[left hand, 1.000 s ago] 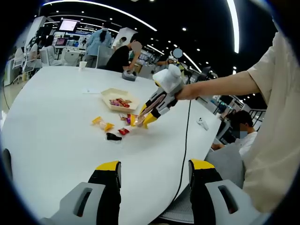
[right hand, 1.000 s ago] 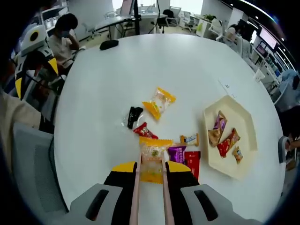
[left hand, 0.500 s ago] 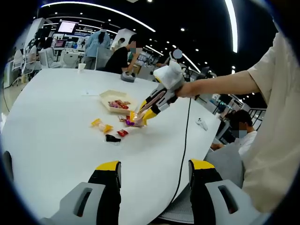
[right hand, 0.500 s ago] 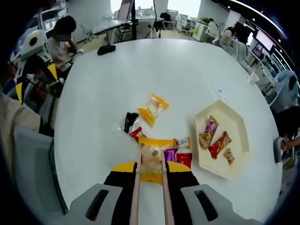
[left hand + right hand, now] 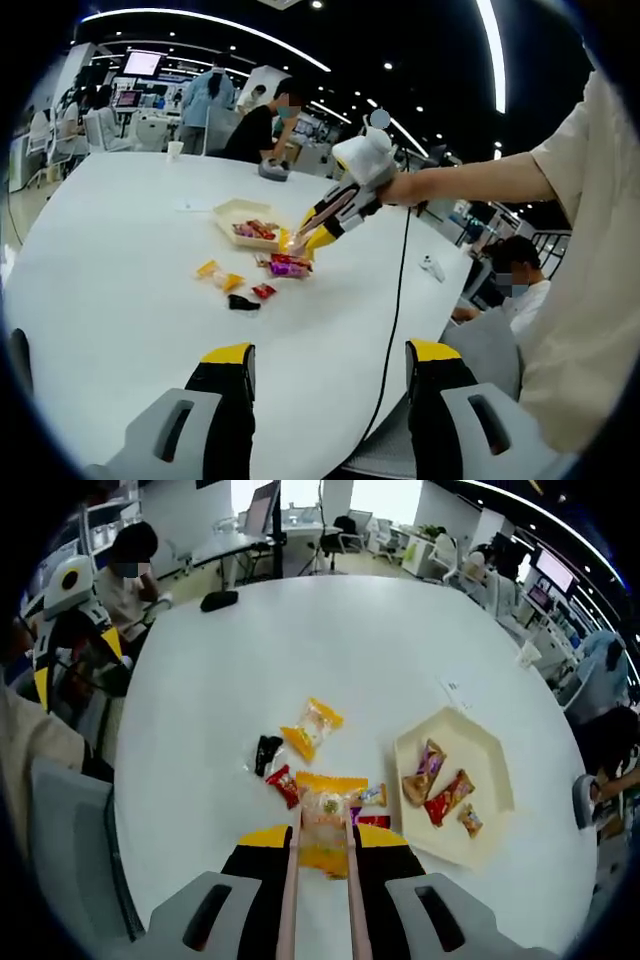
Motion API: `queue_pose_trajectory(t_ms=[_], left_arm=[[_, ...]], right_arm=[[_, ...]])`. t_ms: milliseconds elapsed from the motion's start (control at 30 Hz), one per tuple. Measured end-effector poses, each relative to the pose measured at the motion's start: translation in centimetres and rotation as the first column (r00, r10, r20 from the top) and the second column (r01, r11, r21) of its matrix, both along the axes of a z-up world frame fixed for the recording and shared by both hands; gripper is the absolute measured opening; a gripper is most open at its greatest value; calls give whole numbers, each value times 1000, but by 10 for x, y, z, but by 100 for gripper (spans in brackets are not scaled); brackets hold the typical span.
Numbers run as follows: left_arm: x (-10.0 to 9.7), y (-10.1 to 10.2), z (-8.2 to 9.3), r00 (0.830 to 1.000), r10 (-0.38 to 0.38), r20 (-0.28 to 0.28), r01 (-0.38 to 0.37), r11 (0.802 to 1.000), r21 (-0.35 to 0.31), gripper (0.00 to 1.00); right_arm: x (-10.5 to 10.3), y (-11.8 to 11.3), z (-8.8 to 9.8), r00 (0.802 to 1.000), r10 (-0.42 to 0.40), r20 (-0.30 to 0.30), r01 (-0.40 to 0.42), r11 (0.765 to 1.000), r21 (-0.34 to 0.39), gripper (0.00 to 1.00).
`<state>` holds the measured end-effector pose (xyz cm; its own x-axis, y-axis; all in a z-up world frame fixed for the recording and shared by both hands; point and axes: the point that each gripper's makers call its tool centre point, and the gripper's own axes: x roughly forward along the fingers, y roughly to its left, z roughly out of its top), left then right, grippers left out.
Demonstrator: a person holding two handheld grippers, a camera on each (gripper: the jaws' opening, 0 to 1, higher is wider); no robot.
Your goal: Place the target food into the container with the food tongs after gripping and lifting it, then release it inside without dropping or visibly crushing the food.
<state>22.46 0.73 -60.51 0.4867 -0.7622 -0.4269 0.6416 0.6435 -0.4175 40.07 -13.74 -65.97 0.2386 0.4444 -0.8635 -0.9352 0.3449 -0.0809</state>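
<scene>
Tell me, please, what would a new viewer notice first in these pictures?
First, the yellow-topped snack packet pinched in the food tongs of the right gripper, lifted above the white table. Then the cream hexagonal tray to its right holding wrapped snacks, and loose packets scattered beside it.

A black computer mouse [image 5: 219,600] lies on the white bench [image 5: 330,650] toward its 11 o'clock edge, a paper slip [image 5: 453,692] toward 2 o'clock. A white cup [image 5: 176,150] stands at the bench's far edge, with office chairs [image 5: 350,528] beyond.

Orange-yellow snack pkt [image 5: 323,819], pinkish tongs [image 5: 320,900], cream tray [image 5: 487,820], white table [image 5: 300,640], black pkt [image 5: 266,751], prob.
</scene>
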Motion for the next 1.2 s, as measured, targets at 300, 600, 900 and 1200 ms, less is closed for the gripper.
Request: queue_pose_trajectory(t_ms=[300, 600, 900, 1200], left_arm=[[4, 2, 3, 999, 30, 14, -29, 1000, -8, 69], [9, 3, 6, 999, 49, 20, -49, 999, -20, 75], [9, 3, 6, 999, 50, 17, -50, 999, -19, 75], [6, 5, 1, 999, 47, 5, -47, 999, -14, 74]], right_arm=[[16, -3, 17, 999, -11, 37, 10, 1000, 8, 23], [26, -6, 26, 998, -22, 60, 21, 1000, 14, 23], [39, -12, 36, 996, -41, 85, 39, 999, 23, 23], [51, -17, 42, 994, -38, 106, 37, 999, 10, 23]])
